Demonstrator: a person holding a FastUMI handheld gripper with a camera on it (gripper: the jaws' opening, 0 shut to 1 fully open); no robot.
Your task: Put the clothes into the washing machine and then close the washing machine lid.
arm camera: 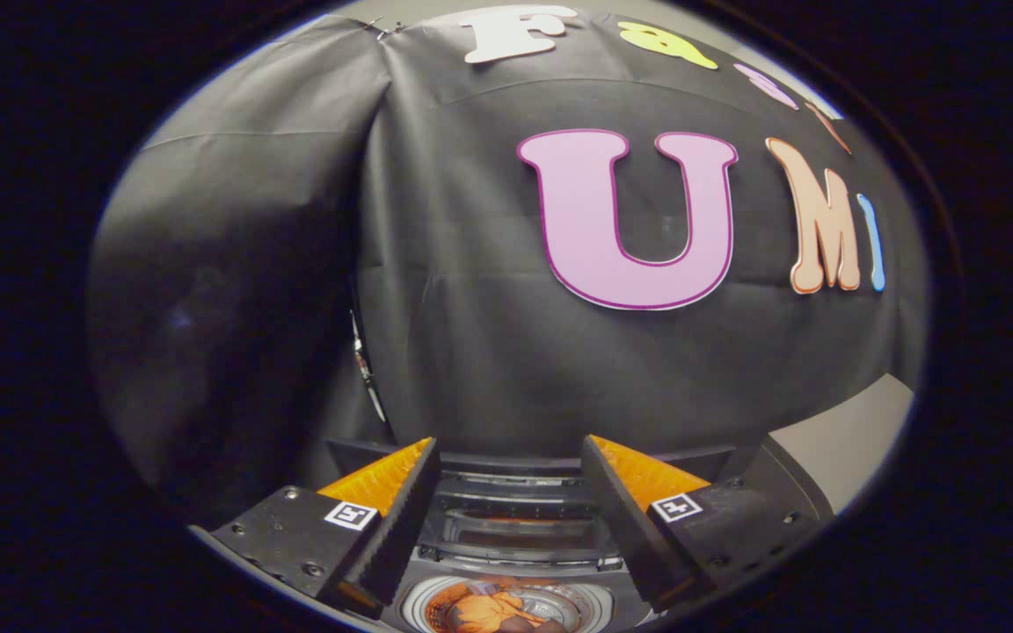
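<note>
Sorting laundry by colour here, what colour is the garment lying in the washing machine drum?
Orange, seen in the gripper view: the garment lies in the drum.

The booth wall (489, 334) across the upper and middle frame is matt cloth, loosely hung, with soft folds and a seam where two panels meet at upper left. At the bottom centre, the washing machine (515, 527) has a hard, smooth plastic top with a slight sheen, and its drum (559, 600) looks like shiny metal. Inside the drum lies soft, crumpled cloth, the clothes (489, 611). The gripper (511, 501) stands open above it; its fingers (405, 510) carry ribbed, matt pads that look rubbery, on matt hard plastic mounts.
</note>
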